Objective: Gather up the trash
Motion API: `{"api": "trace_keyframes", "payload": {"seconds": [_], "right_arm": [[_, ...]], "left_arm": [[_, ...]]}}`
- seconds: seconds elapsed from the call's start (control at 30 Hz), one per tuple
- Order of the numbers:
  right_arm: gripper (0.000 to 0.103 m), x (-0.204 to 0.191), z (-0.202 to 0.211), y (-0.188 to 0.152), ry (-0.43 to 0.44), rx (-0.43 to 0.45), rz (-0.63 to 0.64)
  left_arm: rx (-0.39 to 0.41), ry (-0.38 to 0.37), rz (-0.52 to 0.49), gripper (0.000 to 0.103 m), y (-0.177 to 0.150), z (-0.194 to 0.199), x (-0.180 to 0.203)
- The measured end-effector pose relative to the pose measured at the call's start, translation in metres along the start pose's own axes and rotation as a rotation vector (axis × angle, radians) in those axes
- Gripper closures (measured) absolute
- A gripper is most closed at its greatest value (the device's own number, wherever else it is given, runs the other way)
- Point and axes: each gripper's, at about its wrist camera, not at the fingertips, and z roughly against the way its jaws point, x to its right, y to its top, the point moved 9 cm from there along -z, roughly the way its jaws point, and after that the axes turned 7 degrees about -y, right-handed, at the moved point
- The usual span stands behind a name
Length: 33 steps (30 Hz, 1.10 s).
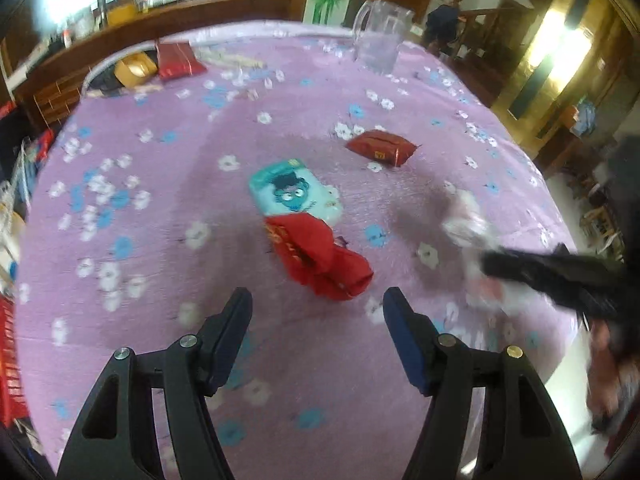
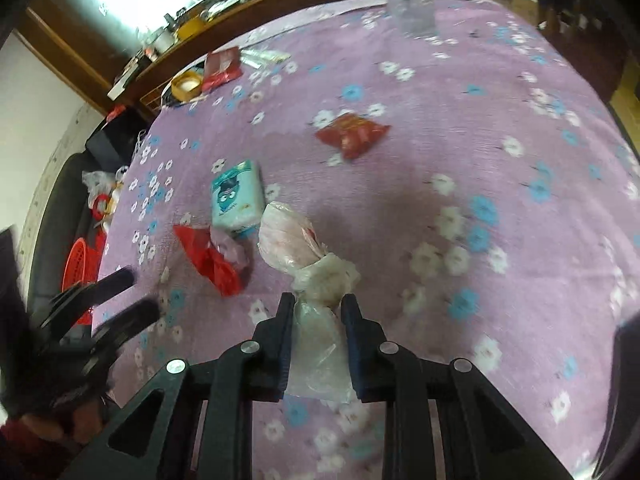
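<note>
Purple floral tablecloth (image 2: pixel 460 128): right gripper (image 2: pixel 317 304) pinches a seemingly clear plastic bag (image 2: pixel 296 248); left gripper (image 1: pixel 318 300) gapes empty.

left wrist: low over table (image 1: pixel 168 240), near edge, facing across toward far pitcher (image 1: pixel 380 36)
right wrist: close, tilted, same heading
shared: tissue pack (image 1: pixel 294 194) (image 2: pixel 238 198), red wrapper (image 1: pixel 382 147) (image 2: pixel 352 134)

My matt black plastic fingers (image 2: pixel 352 320) pinched a thin, crinkled translucent plastic bag (image 2: pixel 304 256) over the desk's soft purple flowered cloth (image 2: pixel 460 128), where a crumpled red plastic bag (image 1: pixel 320 258), glossy tissue pack (image 1: pixel 294 192) and shiny red foil wrapper (image 1: pixel 382 148) lay.
</note>
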Motion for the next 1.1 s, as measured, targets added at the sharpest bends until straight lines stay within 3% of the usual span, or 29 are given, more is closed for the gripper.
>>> {"api": "trace_keyframes", "payload": {"seconds": [0.3,0.43,0.53,0.77,1.1], "right_arm": [[0.078,0.021,0.035,-0.014,-0.015,0.038,-0.026],[0.078,0.020,0.037,-0.018,-0.013,0.036,-0.017],[0.078,0.014,0.035,-0.017,-0.005,0.033,-0.009],[0.078,-0.022,0.025,-0.012,0.017,0.039,0.038],[0.078,-0.088,0.009,-0.014,0.045,0.042,0.097]], "left_arm": [[-0.023,0.042,0.086,0.038,0.022,-0.056,-0.002],[-0.020,0.050,0.091,0.054,0.019,-0.062,-0.003],[-0.005,0.053,0.069,0.063,0.015,-0.053,-0.001],[0.072,0.079,0.054,0.064,-0.002,-0.005,-0.015],[0.179,0.191,0.033,0.064,-0.021,0.066,-0.045]]}}
